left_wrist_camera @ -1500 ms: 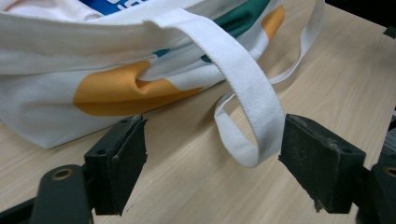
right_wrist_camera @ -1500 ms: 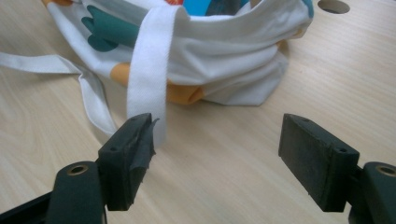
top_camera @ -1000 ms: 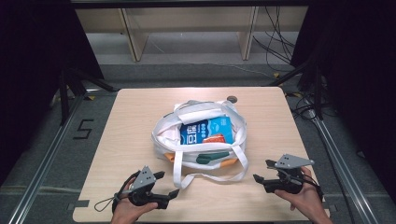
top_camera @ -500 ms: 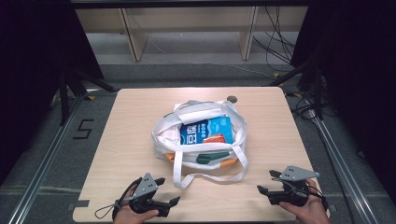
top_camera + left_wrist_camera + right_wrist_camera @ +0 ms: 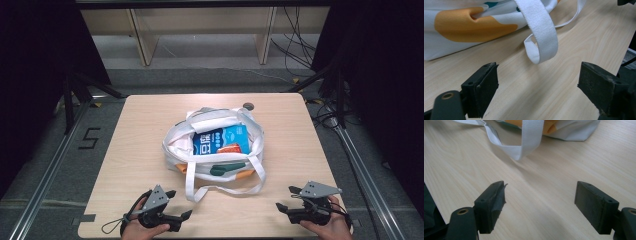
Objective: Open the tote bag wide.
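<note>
A white tote bag (image 5: 200, 167) with orange and green patches lies open in the middle of the wooden table (image 5: 135, 150). A blue packet (image 5: 220, 140) shows inside it. Its white handle straps (image 5: 192, 187) trail toward the near edge. My left gripper (image 5: 179, 204) is near the front left edge, open and empty; a strap loop (image 5: 541, 37) and the bag's orange patch (image 5: 469, 25) lie just ahead of its jaws. My right gripper (image 5: 285, 198) is at the front right, open and empty, facing a strap (image 5: 524, 142) and the bag's corner (image 5: 574, 130).
A small dark round thing (image 5: 248, 106) sits at the table's far edge. Wooden shelving (image 5: 200, 30) stands behind the table. Metal rails run along both sides, with a "5" mark (image 5: 89, 138) on the floor at left and cables at back right.
Both grippers have drawn back toward the near edge of the table, away from the bag. The bag and straps have not moved.
</note>
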{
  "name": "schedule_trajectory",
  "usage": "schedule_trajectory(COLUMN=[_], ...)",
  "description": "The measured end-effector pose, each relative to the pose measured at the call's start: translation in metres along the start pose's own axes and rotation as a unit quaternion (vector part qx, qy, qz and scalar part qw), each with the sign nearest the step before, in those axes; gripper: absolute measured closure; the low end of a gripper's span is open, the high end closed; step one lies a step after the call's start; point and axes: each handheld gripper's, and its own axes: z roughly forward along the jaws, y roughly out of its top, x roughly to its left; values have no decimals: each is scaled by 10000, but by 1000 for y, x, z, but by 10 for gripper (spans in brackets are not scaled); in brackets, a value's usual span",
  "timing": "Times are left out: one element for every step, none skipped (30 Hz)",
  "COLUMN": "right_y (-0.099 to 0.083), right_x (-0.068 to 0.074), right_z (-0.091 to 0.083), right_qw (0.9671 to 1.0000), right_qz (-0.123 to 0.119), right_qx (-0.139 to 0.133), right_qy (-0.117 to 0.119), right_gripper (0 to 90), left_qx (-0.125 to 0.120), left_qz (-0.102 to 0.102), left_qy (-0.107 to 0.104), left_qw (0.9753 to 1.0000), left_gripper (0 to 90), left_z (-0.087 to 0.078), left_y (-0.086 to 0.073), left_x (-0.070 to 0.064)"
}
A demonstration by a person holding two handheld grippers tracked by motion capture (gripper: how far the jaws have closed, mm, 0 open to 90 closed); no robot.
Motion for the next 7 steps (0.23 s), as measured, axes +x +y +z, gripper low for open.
schedule_trajectory(right_y=[0,0,-1,-1,-1,-1,0], right_x=[0,0,-1,-1,0,-1,-2], right_z=[0,0,1,1,1,2,1], right_qw=[10000,10000,10000,10000,10000,10000,9999], right_qz=[-5,-5,-46,-46,-30,-28,-62], right_qx=[21,21,-5,-5,-1,-13,58], right_qy=[-50,-50,-44,-44,-43,-16,57], right_gripper=[255,255,255,255,255,255,255], left_qx=[-1,-1,-36,-36,-34,3,15], left_qz=[0,0,-45,-45,-20,14,16], left_qy=[0,0,8,8,14,40,45], left_qw=[10000,10000,10000,10000,10000,10000,10000], left_gripper=[152,153,153,153,153,153,153], left_z=[0,0,0,0,0,0,0], left_y=[0,0,0,0,0,0,0], left_x=[0,0,0,0,0,1,2])
